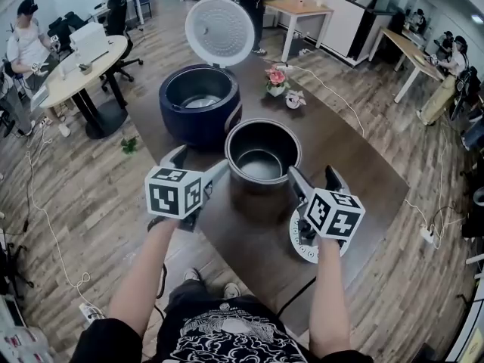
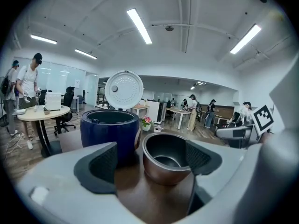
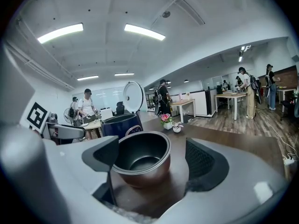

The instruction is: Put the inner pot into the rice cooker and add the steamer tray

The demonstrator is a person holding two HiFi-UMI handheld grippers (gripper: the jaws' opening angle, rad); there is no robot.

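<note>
Left gripper and right gripper, jaws apart, flank the inner pot beside the open rice cooker.

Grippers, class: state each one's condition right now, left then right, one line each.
Left gripper: open, jaws apart, holding nothing; the inner pot stands just ahead.
Right gripper: open, jaws apart, holding nothing.

- No words, brand names or numbers can be read anywhere in view.
- Left gripper, right gripper: the left cube and right cube bear black-and-white square code patterns, not letters.
- Person's black shirt: white print, too blurred to read.
</note>
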